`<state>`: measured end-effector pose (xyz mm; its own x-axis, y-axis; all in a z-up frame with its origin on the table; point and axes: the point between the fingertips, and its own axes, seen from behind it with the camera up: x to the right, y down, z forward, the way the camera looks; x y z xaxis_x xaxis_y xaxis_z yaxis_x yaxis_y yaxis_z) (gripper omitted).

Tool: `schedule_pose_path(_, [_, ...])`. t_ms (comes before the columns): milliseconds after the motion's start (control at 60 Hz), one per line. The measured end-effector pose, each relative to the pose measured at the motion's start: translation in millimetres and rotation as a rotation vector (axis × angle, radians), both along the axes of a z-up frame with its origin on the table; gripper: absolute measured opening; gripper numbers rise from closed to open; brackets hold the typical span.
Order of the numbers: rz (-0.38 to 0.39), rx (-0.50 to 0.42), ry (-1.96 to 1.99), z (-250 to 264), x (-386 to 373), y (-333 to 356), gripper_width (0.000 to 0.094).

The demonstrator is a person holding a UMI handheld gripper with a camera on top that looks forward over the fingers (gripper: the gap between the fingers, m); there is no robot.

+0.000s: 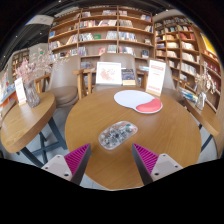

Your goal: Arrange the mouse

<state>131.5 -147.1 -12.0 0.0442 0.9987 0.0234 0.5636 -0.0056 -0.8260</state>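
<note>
A round wooden bench (150, 135) fills the lower middle of the frame, its curved rim running from the lower left up past the centre and down toward the lower right. Most of its top is bare wood, with open surface on every side of the mouse (118, 133). The mouse lies just below the centre of the frame, ahead of the gripper (112, 157) and slightly above the gap between the two pink-padded fingers (76, 157), well inside the bench rim. The jaws stand apart with nothing between them, and they do not touch the mouse.

The mouse looks small, rounded and glossy, grey to clear with dark mottled patches. Its long axis runs on a slant from lower left to upper right; which end is the front cannot be told.

Farther up and right of the mouse, a white oval mat (130, 98) and a red oval mat (150, 105) lie touching near the far rim. Behind them stand two sign cards (108, 73). A second wooden bench (22, 120) sits at the left, chairs ring the near one, and bookshelves (100, 30) fill the top of the frame.
</note>
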Motion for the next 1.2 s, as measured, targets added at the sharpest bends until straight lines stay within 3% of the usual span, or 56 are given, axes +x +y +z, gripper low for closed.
schedule_pose_path(250, [-0.002,-0.023,-0.017,-0.7,-40.1,-3.8,0.0854])
schedule_pose_path(517, [0.05,-0.023,-0.039,-1.8,-77.2,-11.8,0.0824])
schedule_pose_path(683, [0.084,-0.019,-0.028,-1.6,-86.2,-15.4,0.0699])
schedule_pose_path(733, [0.098,-0.014,-0.026,-1.2,-88.8,-17.6,0.0628])
schedule_pose_path(783, [0.137,-0.005,-0.024,-0.9,-90.4,-23.4,0.0471])
schedule_pose_path(917, [0.17,0.009,-0.04,5.7,-92.8,-24.3,0.0412])
schedule_pose_path(1117, [0.18,-0.041,0.049,79.0,-122.4,-11.9,0.04])
schedule_pose_path(1200, [0.149,-0.026,0.088,106.6,-154.7,13.1,0.0399])
